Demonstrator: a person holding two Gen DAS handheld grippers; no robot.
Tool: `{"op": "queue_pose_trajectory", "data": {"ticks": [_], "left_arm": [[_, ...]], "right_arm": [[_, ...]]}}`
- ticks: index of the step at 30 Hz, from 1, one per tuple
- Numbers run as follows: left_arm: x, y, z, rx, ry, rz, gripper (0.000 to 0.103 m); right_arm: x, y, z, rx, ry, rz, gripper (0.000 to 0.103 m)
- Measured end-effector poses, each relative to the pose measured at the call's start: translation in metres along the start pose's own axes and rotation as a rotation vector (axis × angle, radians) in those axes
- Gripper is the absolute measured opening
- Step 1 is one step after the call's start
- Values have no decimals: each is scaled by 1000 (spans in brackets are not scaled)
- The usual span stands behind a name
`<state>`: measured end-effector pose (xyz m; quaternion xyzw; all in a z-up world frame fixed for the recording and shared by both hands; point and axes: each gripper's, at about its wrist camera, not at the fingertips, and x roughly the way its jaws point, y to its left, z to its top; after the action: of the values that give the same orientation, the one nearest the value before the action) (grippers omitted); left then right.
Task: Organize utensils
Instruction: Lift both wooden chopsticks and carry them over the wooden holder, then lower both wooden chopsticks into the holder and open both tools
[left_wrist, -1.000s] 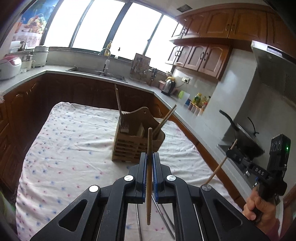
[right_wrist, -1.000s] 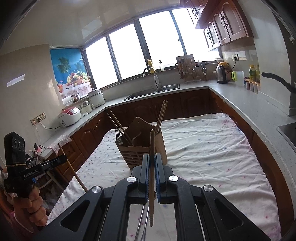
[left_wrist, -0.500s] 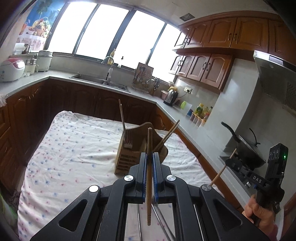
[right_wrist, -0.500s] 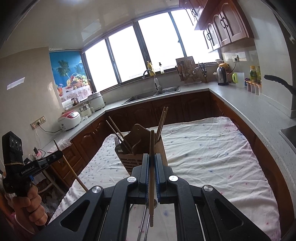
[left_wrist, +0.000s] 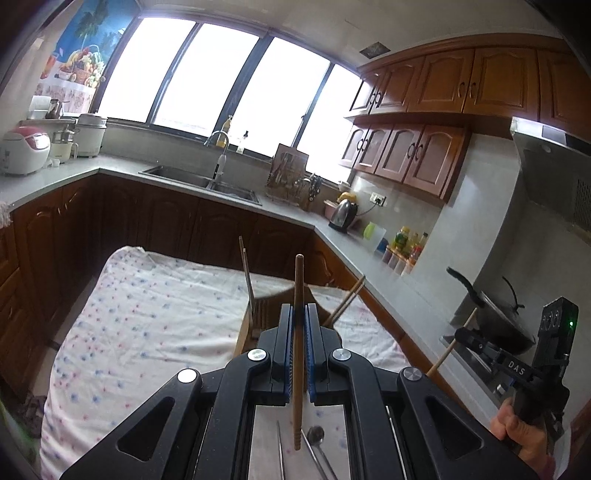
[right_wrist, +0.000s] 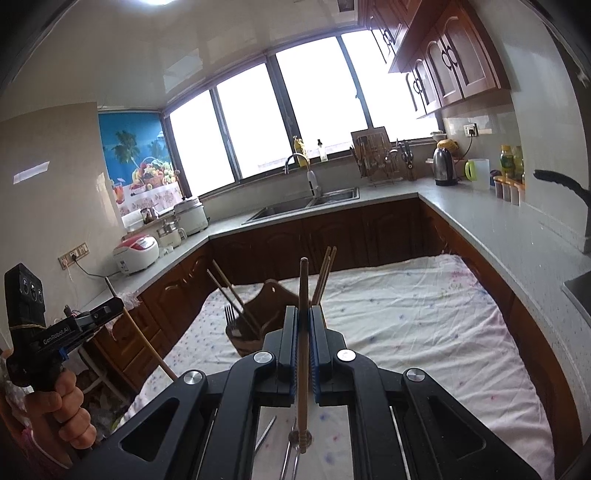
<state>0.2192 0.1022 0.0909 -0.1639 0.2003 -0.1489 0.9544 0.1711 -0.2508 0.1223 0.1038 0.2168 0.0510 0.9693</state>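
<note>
Both tools clamped on one chopstick apiece: left tool (left_wrist: 299, 317) pinches chopstick (left_wrist: 297, 354) mid-shaft, right tool (right_wrist: 303, 317) likewise (right_wrist: 303, 354), above holder (right_wrist: 273, 306) on tabletop. Sticks look light, stiff, prob slippery; mid-shaft grip seems best.
</note>
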Motion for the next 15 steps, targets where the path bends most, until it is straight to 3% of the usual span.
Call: {"op": "queue_pose_trajectory", "data": {"ticks": [15], "left_arm": [[41,8,45,28,-137,1,4]], "right_arm": [[43,5,67,10,-111,42,6]]}}
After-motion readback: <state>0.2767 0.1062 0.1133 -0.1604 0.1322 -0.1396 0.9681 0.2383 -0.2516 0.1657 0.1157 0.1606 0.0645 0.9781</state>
